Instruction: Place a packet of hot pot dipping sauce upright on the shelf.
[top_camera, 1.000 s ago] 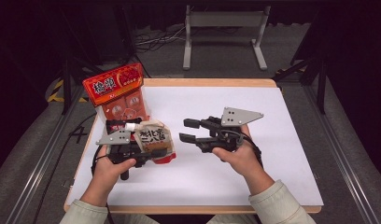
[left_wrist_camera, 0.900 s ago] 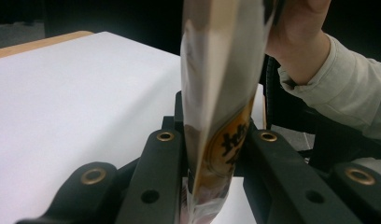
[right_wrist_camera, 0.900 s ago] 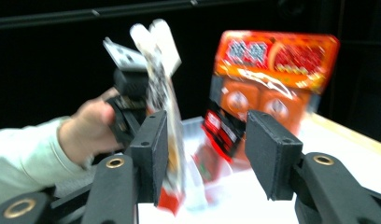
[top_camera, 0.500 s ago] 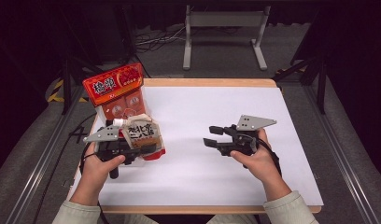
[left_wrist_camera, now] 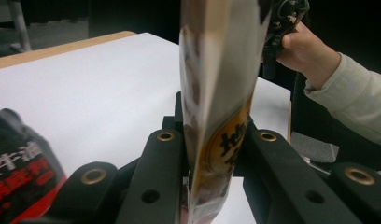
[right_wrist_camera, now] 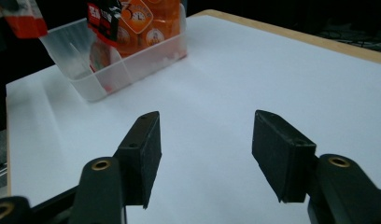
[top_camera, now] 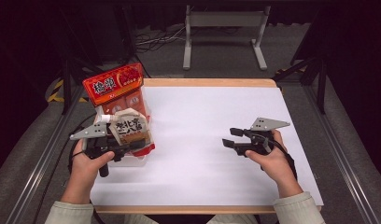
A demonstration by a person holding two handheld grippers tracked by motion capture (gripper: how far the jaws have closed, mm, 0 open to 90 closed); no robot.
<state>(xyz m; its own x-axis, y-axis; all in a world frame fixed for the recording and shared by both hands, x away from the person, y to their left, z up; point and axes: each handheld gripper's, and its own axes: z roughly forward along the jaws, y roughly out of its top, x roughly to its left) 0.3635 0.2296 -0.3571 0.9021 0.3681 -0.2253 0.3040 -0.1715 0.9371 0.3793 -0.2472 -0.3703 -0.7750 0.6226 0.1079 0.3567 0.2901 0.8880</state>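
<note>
Got the tan snack bag (top_camera: 128,129) pinched in my left claw (top_camera: 132,147) over the clear bin (top_camera: 141,112) at the tabletop's left edge, not dropped in yet. Right claw (top_camera: 231,138) has just been opening, empty.

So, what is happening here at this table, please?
A person works with a tool in each hand. The left tool is shut on a beige snack pouch and holds it over a clear plastic bin at the table's left side. A red and orange packet stands in that bin. The right tool is empty above the white tabletop, its jaws just opening with nothing between them.
</note>
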